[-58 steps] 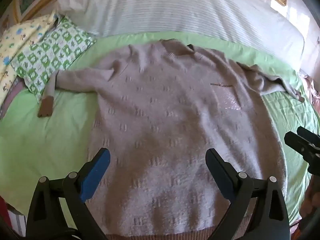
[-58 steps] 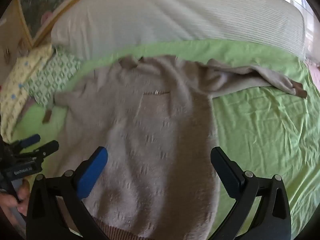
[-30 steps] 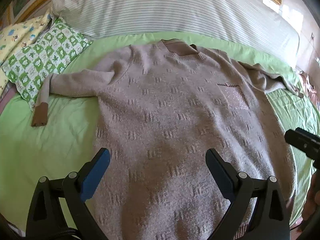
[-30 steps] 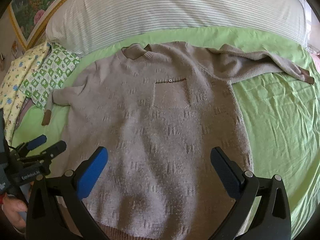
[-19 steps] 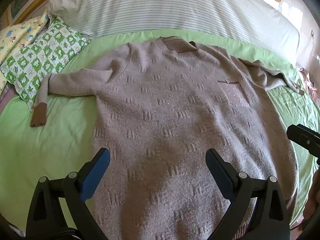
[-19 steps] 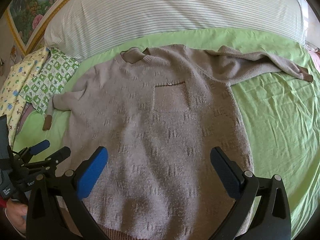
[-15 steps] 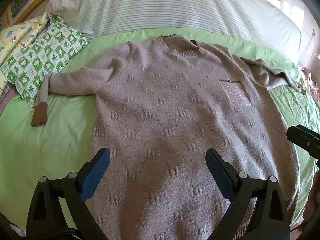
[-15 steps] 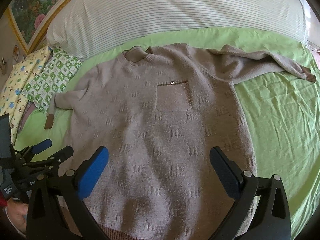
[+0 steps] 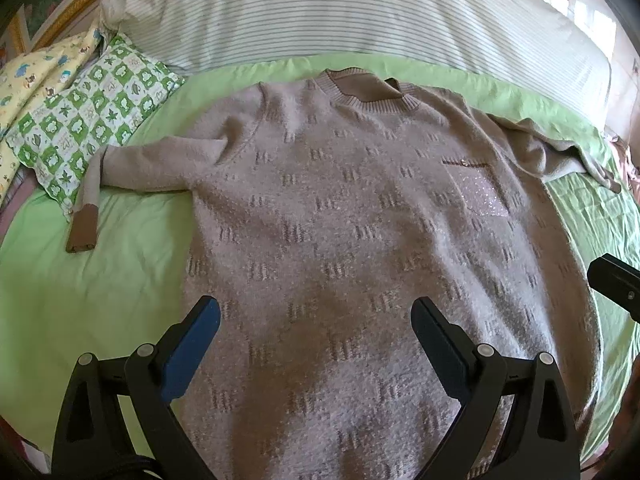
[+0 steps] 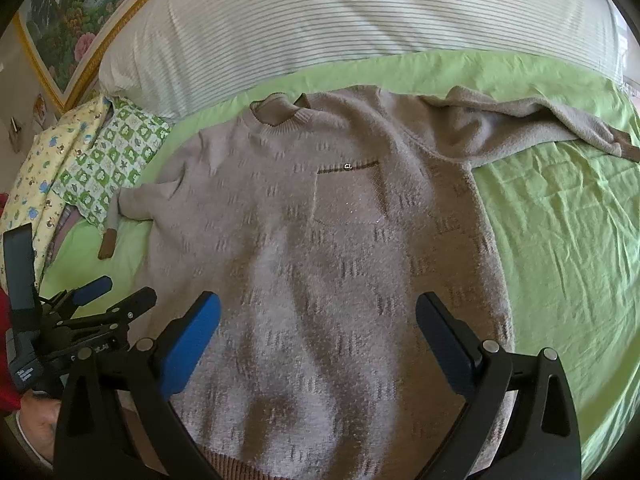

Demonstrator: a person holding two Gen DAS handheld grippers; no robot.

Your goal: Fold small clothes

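We see the left gripper (image 9: 316,316) and the right gripper (image 10: 318,312) both spread wide, blue pads gripping nothing, poised over the lower half of the sweater (image 9: 360,240). It lies flat, front up, on the green sheet (image 10: 560,240), sleeves out to both sides. Beyond it sits a striped bolster (image 9: 340,12), and a checked pillow (image 9: 92,120) sits off left.

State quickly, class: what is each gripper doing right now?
Left gripper: open, holding nothing, above the sweater.
Right gripper: open, holding nothing, above the sweater.
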